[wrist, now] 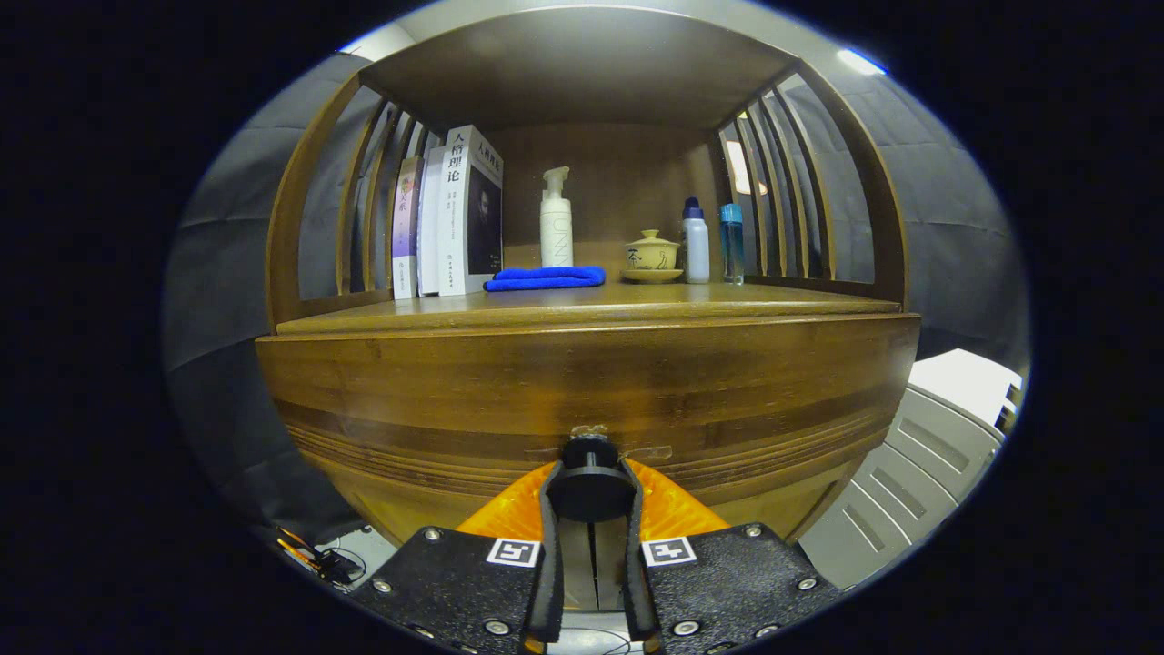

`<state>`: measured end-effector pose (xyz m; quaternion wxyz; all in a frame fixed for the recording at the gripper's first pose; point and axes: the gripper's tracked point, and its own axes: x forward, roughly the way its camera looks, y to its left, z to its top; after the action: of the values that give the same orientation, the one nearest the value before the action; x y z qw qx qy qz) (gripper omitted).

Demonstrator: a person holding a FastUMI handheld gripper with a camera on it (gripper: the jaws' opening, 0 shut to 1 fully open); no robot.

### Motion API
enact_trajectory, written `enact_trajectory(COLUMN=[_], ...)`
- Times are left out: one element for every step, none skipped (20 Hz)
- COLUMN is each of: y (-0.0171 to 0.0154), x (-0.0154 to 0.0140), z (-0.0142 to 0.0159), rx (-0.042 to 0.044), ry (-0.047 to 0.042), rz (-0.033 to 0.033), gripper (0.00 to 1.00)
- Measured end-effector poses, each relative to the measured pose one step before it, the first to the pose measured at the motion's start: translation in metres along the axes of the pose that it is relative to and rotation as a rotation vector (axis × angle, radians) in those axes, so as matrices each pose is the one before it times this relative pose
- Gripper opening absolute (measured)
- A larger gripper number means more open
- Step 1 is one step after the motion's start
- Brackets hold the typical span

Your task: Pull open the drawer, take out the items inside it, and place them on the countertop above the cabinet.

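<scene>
the gripper [591,496] has its fingers nearly closed, both pressing on the round drawer knob [589,487] on the drawer front [582,382]. drawer looks shut; above it, the worktop [582,305] carries a blue cloth [546,278] and bottles.

Dark cloth wall [227,227], ceiling light [859,62], white slatted furniture [928,464] beside cabinet

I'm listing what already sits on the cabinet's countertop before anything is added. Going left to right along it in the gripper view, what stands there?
Row of books → blue cloth with the white pump bottle standing behind it → lidded tea bowl → white bottle with blue cap → clear blue bottle. Below, the gripper grips the drawer knob.
</scene>
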<state>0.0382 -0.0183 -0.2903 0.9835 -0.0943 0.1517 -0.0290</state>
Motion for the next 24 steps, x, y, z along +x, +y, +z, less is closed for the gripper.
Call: enact_trajectory(y=[-0.00044, -0.0001, 0.00006, -0.00016, -0.00028, -0.00001, -0.00077, -0.00001, -0.00016, 0.00005, -0.00062, -0.00049, 0.00084, 0.00018, -0.00075, -0.00087, -0.00071, 0.00098, 0.00064, -0.00042, 0.00078, 0.00062, 0.00175, 0.00105], x=[-0.00445, -0.00452, -0.00525, -0.00428, -0.00482, -0.00573, -0.00495, -0.00499, -0.0045, -0.00684, -0.00627, -0.00605, -0.0061, -0.0062, -0.00664, -0.00746, -0.00607, -0.00597, -0.00658, -0.00036, -0.00591, -0.0042, -0.00345, -0.00236], z=[-0.00105, -0.00093, -0.00117, -0.00138, -0.00097, -0.00142, -0.00107, -0.00118, -0.00087, -0.00155, -0.00154, -0.00118, -0.00137, -0.00159, -0.00078, -0.00332, -0.00327, -0.0058, 0.00459, -0.00622, 0.00156, -0.00386, 0.00026, -0.00151], rx=[-0.00123, 0.00101, 0.00352, 0.0021, 0.00026, -0.00028, -0.00122, 0.00044, 0.00238, 0.00015, -0.00052, -0.00103, 0.00056, -0.00519, -0.0016, 0.00443, 0.0069, 0.00101, -0.00234, -0.00429, 0.00574, 0.00864, 0.00735, 0.00132], ry=[0.00343, 0.00269, 0.003, 0.00291, 0.0029, 0.00037, -0.00039, -0.00135, -0.00055, -0.00039, 0.00083, -0.0003, 0.00119, -0.00304, -0.00587, -0.00306, -0.00003, 0.00827, -0.01522, 0.0162, -0.00044, 0.00782, 0.00363, 0.00416], rz=[-0.0018, -0.00023, 0.00169, 0.00198, 0.00378, 0.00247, 0.00221, 0.00074, -0.00043, -0.00169, -0.00405, -0.00379, -0.00153, 0.00186, 0.00483, 0.00375, 0.00454, 0.00473, -0.00418, -0.00222, -0.00382, -0.0016, -0.00073, -0.00004], gripper=[0.27, 0.27, 0.27, 0.27, 0.27, 0.27, 0.27, 0.27, 0.27, 0.27, 0.27, 0.27, 0.27, 0.27, 0.27, 0.27, 0.27, 0.27, 0.27, 0.27, 0.27, 0.27, 0.27, 0.27])
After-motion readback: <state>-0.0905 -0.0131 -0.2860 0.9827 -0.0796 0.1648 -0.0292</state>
